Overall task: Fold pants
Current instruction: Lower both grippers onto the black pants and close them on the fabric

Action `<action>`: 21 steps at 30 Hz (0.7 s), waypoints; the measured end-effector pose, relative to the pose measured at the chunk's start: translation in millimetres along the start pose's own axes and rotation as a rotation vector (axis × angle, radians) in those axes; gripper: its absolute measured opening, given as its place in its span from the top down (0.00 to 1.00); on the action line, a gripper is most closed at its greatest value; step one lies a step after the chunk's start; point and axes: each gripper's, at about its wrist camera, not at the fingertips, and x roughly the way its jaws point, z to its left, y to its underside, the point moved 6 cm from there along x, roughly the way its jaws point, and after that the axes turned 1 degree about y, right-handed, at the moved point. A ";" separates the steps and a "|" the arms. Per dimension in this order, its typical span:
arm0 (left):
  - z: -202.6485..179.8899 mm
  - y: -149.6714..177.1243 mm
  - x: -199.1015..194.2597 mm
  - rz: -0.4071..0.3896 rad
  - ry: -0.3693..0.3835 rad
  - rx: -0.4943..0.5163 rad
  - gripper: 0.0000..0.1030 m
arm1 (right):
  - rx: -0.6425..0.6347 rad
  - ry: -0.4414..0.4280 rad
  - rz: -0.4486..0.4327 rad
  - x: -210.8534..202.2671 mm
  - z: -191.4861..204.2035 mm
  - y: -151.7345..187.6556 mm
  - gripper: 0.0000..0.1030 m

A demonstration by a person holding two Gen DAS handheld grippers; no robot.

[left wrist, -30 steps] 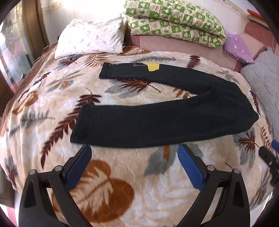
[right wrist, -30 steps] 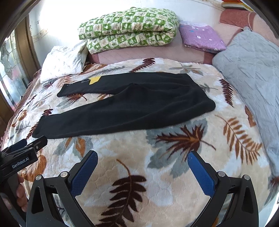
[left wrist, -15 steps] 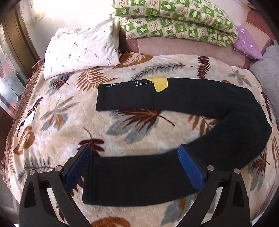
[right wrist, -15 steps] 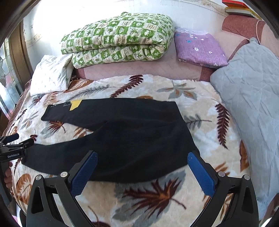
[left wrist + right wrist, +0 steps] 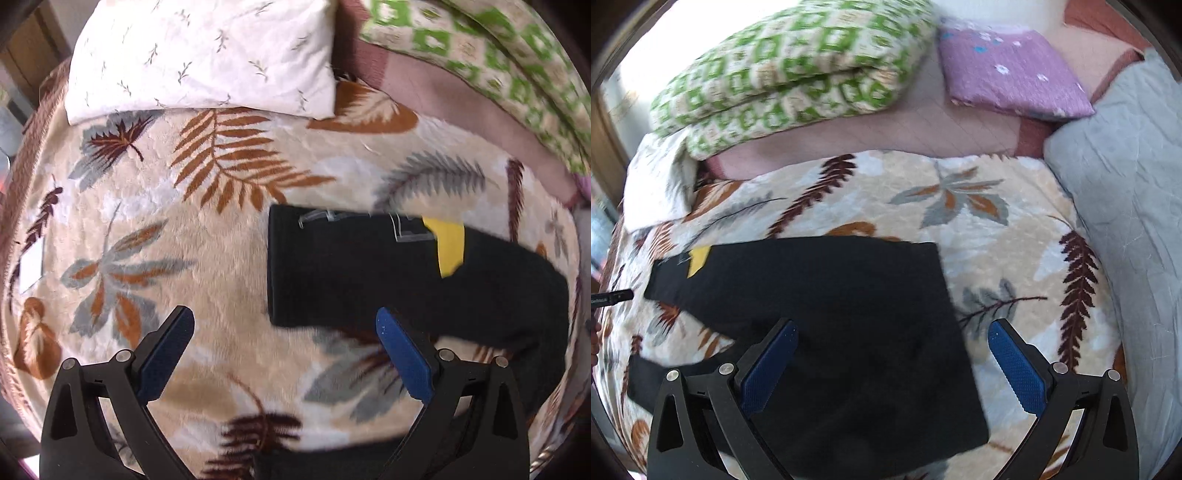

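Black pants (image 5: 849, 325) lie flat on the leaf-patterned blanket (image 5: 997, 240), legs spread toward the left, with a yellow tag (image 5: 696, 258) on the far leg. In the left wrist view the far leg's cuff end (image 5: 332, 273) and its yellow tag (image 5: 448, 247) lie just ahead and right of my left gripper (image 5: 284, 325), which is open and empty above the blanket (image 5: 147, 221). My right gripper (image 5: 892, 332) is open and empty over the waist end, whose edge runs between its fingers. The near leg is mostly hidden under the left gripper.
A white pillow (image 5: 203, 55) lies at the bed's head on the left. A folded green-checked quilt (image 5: 790, 70), a purple cushion (image 5: 1012, 77) and a grey quilt (image 5: 1126, 203) border the blanket at the back and right. The left gripper's tip (image 5: 613, 297) shows at the left edge.
Both grippers have moved forward over the bed. The left passed over the near leg toward the far leg's cuff; the right came over the waist end. Both stayed open.
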 end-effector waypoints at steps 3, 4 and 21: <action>9.6 -10.8 20.3 0.065 0.084 -0.097 0.03 | 0.085 -0.038 0.029 19.7 -17.6 -8.0 0.00; 10.8 -12.2 26.1 0.083 0.093 -0.114 0.03 | 0.100 -0.045 0.037 24.9 -21.5 -10.4 0.00; -0.1 -20.3 58.1 0.137 0.114 -0.101 0.03 | 0.172 -0.214 0.234 101.6 -40.8 -48.1 0.01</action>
